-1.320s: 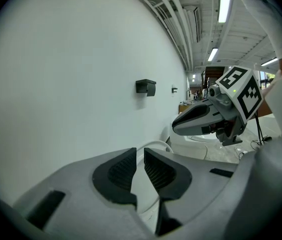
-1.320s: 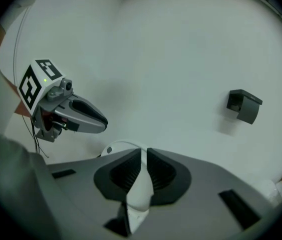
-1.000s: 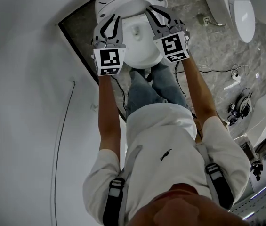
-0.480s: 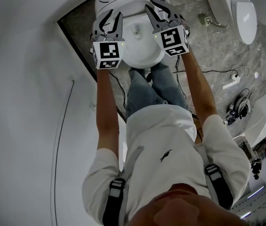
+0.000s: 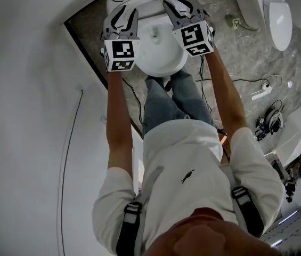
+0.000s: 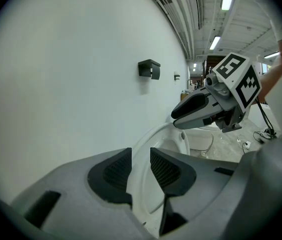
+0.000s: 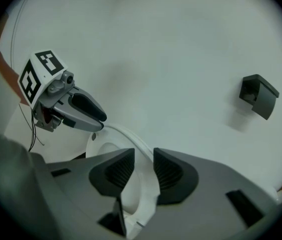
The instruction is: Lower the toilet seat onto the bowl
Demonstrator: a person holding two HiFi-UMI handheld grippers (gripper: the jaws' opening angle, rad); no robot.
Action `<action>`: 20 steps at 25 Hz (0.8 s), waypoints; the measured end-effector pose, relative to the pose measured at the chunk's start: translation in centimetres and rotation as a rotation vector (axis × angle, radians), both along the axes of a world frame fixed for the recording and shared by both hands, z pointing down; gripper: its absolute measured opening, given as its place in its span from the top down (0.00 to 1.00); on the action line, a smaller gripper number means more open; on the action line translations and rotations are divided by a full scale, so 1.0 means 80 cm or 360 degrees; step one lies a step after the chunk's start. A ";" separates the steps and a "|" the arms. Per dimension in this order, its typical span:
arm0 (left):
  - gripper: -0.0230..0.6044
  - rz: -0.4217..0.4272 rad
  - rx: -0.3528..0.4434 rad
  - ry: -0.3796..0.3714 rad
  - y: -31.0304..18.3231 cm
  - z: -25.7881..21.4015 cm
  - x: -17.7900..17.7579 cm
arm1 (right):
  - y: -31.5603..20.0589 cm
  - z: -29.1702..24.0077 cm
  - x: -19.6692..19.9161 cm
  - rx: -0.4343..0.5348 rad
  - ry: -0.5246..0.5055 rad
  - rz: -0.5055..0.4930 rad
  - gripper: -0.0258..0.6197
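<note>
Your left gripper (image 6: pixel 141 159) is opening its jaws, and the white rim of the toilet seat (image 6: pixel 141 194) stands in the gap between the pads. Your right gripper (image 7: pixel 143 161) is opening too, astride the other side of the same rim. In the head view the grippers flank the seat, one on each side. Whether the pads touch the rim is hard to make out. Each gripper's own body hides the seat's lower part, and the head view cuts off the toilet's far end.

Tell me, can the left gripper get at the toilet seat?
Probably yes. The seat has its rim right between the left gripper's jaws, which are opening and don't seem to pinch it, and nothing else is in the way.
</note>
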State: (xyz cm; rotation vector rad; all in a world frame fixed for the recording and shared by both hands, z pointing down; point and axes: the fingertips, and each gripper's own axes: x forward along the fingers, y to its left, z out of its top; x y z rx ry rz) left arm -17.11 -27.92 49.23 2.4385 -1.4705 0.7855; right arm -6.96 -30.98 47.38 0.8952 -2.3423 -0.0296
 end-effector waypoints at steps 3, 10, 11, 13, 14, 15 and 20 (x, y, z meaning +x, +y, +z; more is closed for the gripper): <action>0.78 -0.0013 0.0002 -0.0011 -0.004 0.006 -0.004 | -0.004 0.009 0.000 0.0006 0.0025 -0.0013 0.76; 0.76 -0.0012 -0.0010 -0.0035 -0.014 0.013 -0.007 | -0.018 0.022 -0.004 -0.0006 0.0060 -0.0008 0.73; 0.75 -0.0013 -0.0014 -0.0040 -0.014 0.015 -0.006 | -0.019 0.023 -0.004 -0.0003 0.0064 -0.0008 0.73; 0.75 -0.0020 -0.0020 -0.0046 -0.014 0.019 -0.007 | -0.019 0.025 -0.005 0.0003 0.0068 -0.0005 0.73; 0.75 -0.0028 -0.0021 -0.0046 -0.015 0.020 -0.007 | -0.019 0.025 -0.005 0.0001 0.0064 -0.0001 0.73; 0.75 -0.0039 -0.0023 -0.0044 -0.015 0.021 -0.008 | -0.019 0.024 -0.005 -0.0003 0.0059 0.0004 0.73; 0.75 -0.0080 -0.0031 -0.0073 -0.016 0.025 -0.013 | -0.013 0.022 -0.001 0.0004 0.0047 0.0037 0.77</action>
